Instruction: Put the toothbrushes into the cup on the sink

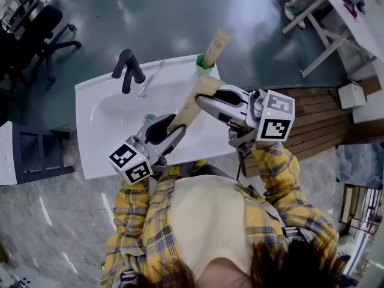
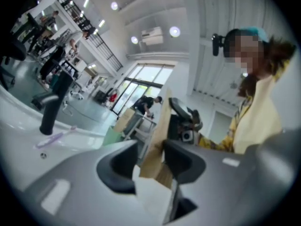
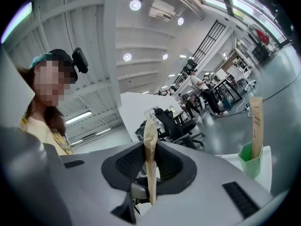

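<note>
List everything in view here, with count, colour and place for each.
sink: one, white, middle of the head view
faucet: one, black, at the sink's back edge
loose toothbrush: one, pale lilac, lying on the sink rim beside the faucet
cup: one, green, on the sink's far right corner
pack in the cup: one, tan paper, standing in the cup
held pack: one, tan paper, above the sink
office chair: one, black, on the floor beyond the sink's left
wooden platform: one, brown, right of the sink
left gripper: one, grey, jaws open with the held pack between them
right gripper: one, grey, jaws shut on the held pack
</note>
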### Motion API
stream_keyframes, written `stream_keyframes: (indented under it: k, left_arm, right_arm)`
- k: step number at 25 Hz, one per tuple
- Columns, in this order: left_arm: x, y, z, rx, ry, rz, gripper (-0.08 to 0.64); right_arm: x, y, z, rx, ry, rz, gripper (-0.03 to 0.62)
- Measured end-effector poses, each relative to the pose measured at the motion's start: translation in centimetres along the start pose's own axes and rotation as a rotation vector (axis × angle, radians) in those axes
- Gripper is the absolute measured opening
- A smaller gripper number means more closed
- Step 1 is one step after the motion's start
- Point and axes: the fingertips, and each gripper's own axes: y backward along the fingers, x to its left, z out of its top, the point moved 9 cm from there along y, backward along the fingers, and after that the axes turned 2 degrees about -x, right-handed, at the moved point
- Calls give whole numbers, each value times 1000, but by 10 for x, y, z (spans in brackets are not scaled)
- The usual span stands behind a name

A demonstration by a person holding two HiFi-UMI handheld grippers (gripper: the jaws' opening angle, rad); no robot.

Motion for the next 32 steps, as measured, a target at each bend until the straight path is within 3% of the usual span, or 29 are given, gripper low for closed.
stream_keyframes:
  k: [5,9,16,23,32]
  left_arm:
    - [7,3,-1,-15,3,57,167]
    - [13,7,3,-38,-11,166,167]
    - [12,3,18,-14,-133,347,167]
    - [-2,-13,19,-3,-203,422,140]
    - [-11,-20,16,-7,-236,452,103]
  right_arm:
    - [-5,8,17,-40,31,-19,67]
    - [-10,16,30,-78,56,-57,67]
    - [-17,23,47,-126,171,-207,67]
    - [-33,20,52,-146,353,-409,67]
    - [-64,26,51,-218,505,-628,67]
